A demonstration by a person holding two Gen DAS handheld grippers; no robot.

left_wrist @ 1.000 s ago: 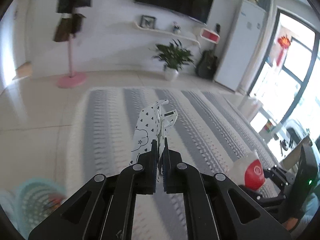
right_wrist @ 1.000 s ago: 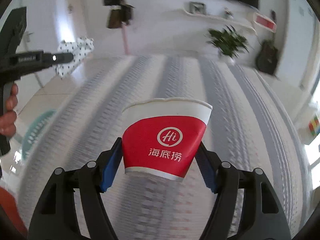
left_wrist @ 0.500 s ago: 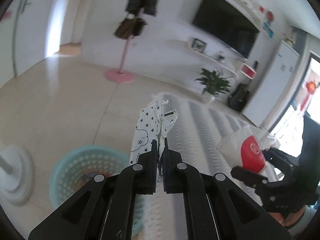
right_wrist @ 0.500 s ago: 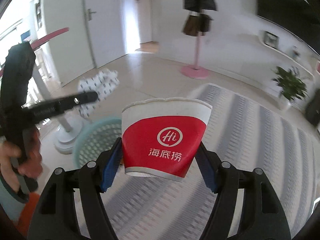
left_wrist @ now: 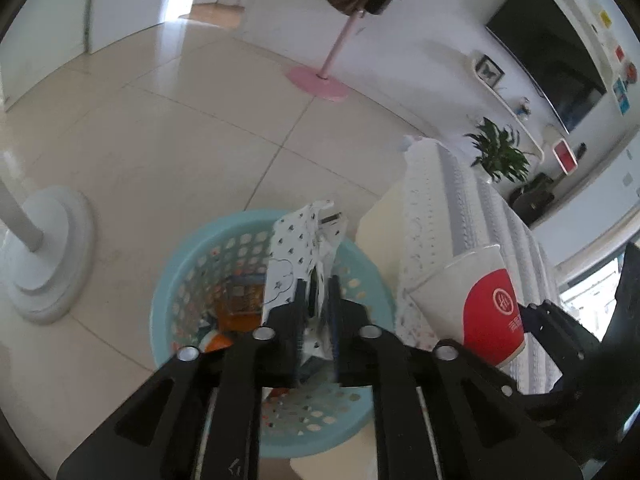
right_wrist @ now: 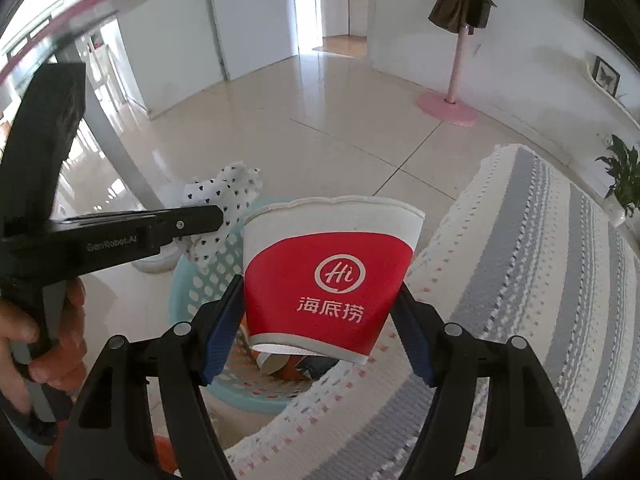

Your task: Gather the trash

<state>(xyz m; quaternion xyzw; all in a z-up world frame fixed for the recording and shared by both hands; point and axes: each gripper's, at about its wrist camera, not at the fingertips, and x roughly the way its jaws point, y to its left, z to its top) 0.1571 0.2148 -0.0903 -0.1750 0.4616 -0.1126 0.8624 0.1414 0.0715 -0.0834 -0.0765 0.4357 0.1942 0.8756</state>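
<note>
My left gripper (left_wrist: 317,294) hangs over a turquoise basket (left_wrist: 188,272). Its jaws are opening, and a thin gap shows between them. A white wrapper with black hearts (left_wrist: 298,248) still stands in that gap. In the right wrist view the same wrapper (right_wrist: 230,188) sticks out past the left gripper (right_wrist: 214,216), above the basket (right_wrist: 192,284). My right gripper (right_wrist: 318,290) is shut on a red and white paper cup (right_wrist: 328,276), held upright near the basket's rim. The cup (left_wrist: 480,300) also shows at the right of the left wrist view. Orange packets (left_wrist: 240,304) lie in the basket.
The basket stands on pale floor tiles at the corner of a grey and white striped rug (right_wrist: 520,280). A white round stand base (left_wrist: 44,248) is to its left. A pink coat stand (left_wrist: 320,80) and a potted plant (left_wrist: 500,156) are farther off. A hand (right_wrist: 24,332) holds the left gripper.
Both grippers have swung from over the rug to over the basket, carrying the wrapper and the cup. The left jaws, pinched tight before, now stand slightly apart.
</note>
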